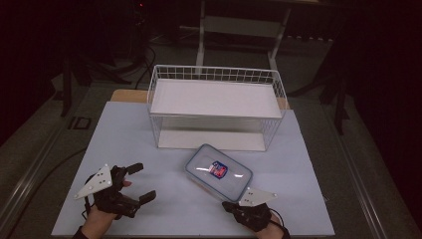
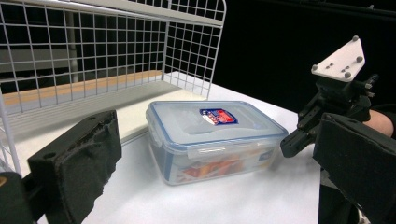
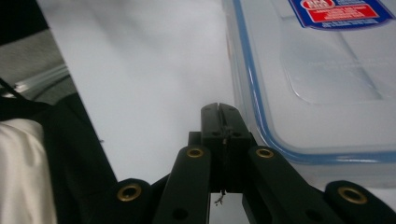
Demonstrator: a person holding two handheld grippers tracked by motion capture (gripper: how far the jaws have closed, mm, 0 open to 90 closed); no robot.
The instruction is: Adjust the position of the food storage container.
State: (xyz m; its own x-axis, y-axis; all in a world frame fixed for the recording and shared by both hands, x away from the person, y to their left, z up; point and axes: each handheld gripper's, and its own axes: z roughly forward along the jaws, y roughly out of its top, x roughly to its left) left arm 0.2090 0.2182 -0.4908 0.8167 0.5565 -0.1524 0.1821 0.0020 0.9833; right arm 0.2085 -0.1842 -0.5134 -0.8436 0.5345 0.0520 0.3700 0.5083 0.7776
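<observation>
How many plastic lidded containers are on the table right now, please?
1. The single container sits on the white table, just in front of the wire basket, between the open left gripper and the shut right gripper.

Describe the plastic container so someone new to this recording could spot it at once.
Start at the white wire basket at the far middle of the table. Just in front of it lies the clear rectangular box, set at an angle. Its blue-rimmed lid and red-and-blue label set it apart.
</observation>
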